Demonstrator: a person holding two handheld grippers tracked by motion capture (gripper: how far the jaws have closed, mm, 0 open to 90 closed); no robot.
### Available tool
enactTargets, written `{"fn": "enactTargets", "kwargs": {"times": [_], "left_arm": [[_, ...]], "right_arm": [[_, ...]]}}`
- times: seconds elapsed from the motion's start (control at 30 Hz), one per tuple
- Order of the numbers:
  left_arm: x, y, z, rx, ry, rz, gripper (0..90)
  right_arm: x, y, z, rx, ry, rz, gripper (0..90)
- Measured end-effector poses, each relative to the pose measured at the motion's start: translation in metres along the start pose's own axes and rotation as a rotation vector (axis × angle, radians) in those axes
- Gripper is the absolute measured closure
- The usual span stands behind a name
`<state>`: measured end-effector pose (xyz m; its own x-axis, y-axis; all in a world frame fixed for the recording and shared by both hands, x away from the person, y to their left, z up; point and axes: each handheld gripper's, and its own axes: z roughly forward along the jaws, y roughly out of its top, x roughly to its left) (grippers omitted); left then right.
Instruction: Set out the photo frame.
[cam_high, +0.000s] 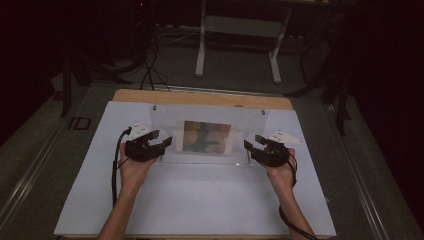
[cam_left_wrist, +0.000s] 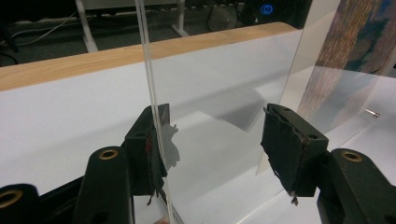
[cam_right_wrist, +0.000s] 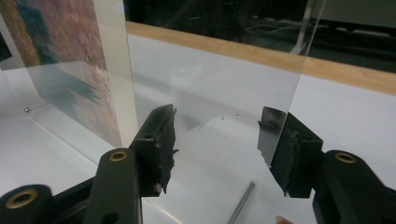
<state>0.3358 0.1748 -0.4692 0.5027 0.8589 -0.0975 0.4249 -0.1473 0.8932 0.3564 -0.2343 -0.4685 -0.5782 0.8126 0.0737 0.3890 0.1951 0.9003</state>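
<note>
- Left claw (cam_left_wrist: 215, 140): released, we see its jaws straddling the left edge of the clear acrylic frame (cam_high: 210, 117).
- Right claw (cam_right_wrist: 217, 144): released likewise, at the frame's right edge.
- Frame: upright mid-desk, holding a colourful print (cam_high: 207, 136).
- White desk (cam_high: 200, 200): smooth; we judge an uneven squeeze could tip or slide the frame.

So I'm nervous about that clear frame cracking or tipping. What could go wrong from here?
1. Both tongs are open around the acrylic frame's side edges; the left tongs have the thin panel edge against one pad, so closing unevenly could twist or chip it.
2. The right tongs straddle the other edge; a mistimed squeeze might tip the upright frame with its picture.
</note>
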Motion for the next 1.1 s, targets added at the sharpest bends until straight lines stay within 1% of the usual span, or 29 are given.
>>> {"fn": "enactTargets", "kwargs": {"times": [0.03,0.2,0.43,0.63,0.73,0.83,0.9,0.97,1.1], "left_arm": [[-0.001,-0.001,0.0,-0.006,0.0,-0.002,41.9],[-0.001,-0.002,0.0,-0.008,0.002,-0.005,41.9],[-0.004,-0.002,-0.003,0.0,0.008,-0.012,41.9],[-0.005,-0.002,-0.003,0.001,0.006,-0.018,41.8],[-0.003,-0.003,-0.002,-0.012,-0.001,-0.014,41.9],[0.002,-0.007,-0.001,-0.041,-0.033,-0.05,43.6],[0.004,-0.008,-0.001,-0.052,-0.043,-0.065,44.3],[0.005,-0.01,0.0,-0.063,-0.046,-0.072,44.8],[0.006,-0.011,0.0,-0.069,-0.052,-0.079,44.9]], "right_arm": [[-0.001,-0.002,0.0,-0.01,0.009,-0.003,46.1],[-0.002,-0.002,0.0,-0.011,0.01,0.001,46.0],[-0.001,-0.002,-0.001,-0.01,0.009,-0.006,45.9],[-0.001,-0.002,-0.002,-0.007,0.009,0.006,45.8],[-0.002,-0.003,-0.002,-0.008,0.01,0.004,45.8],[-0.002,-0.002,-0.001,-0.007,0.01,0.009,45.7],[-0.003,-0.003,-0.001,-0.012,0.013,0.014,45.8],[-0.004,-0.003,0.0,-0.013,0.017,0.018,45.8],[-0.005,-0.003,0.0,-0.017,0.024,0.018,46.2]]}}
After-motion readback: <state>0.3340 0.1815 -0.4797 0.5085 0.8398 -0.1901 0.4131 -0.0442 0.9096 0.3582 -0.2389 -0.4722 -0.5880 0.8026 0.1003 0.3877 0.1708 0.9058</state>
